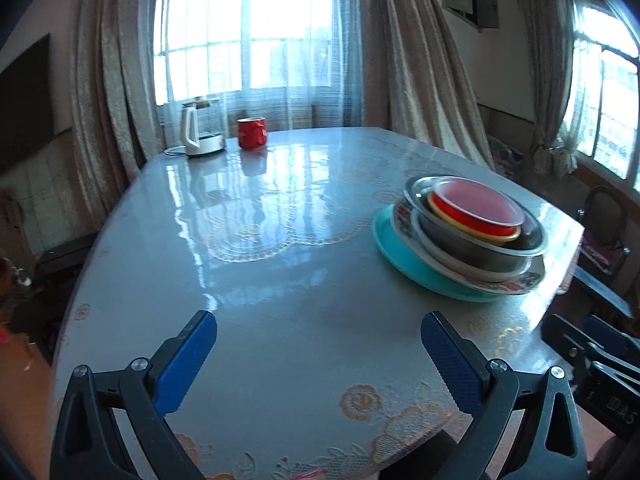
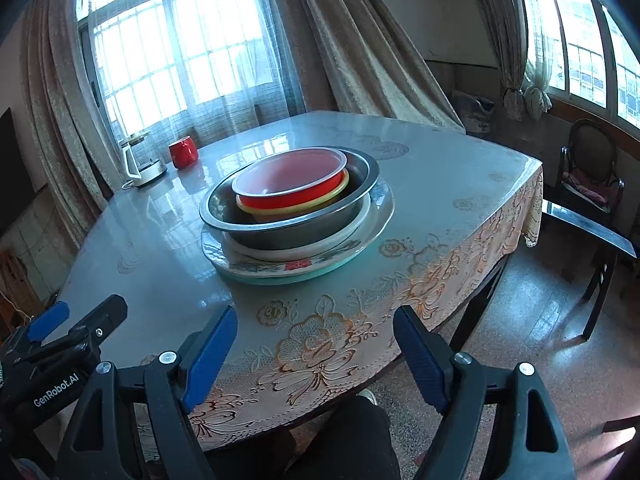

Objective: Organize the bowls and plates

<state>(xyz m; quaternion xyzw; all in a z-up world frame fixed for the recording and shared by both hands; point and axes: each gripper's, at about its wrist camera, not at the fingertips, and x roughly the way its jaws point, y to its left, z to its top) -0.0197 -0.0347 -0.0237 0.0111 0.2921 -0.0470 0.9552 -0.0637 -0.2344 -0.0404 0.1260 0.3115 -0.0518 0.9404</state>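
Observation:
One stack of dishes stands on the table. From the bottom: a teal plate [image 1: 404,260] [image 2: 320,274], a floral plate [image 1: 516,282] [image 2: 248,266], a white plate [image 2: 320,246], a steel bowl [image 1: 472,250] [image 2: 296,228], a yellow bowl [image 2: 304,205], and a red bowl [image 1: 476,204] [image 2: 292,182] on top. My left gripper [image 1: 319,346] is open and empty over the near table edge, left of the stack. My right gripper [image 2: 316,354] is open and empty, short of the stack at the table's near edge.
A white kettle [image 1: 198,132] [image 2: 138,164] and a red mug [image 1: 252,133] [image 2: 184,152] stand at the far end of the table [image 1: 280,220]. A dark chair [image 2: 592,168] stands at the right by the window. The table's edges are draped with a floral cloth [image 2: 440,280].

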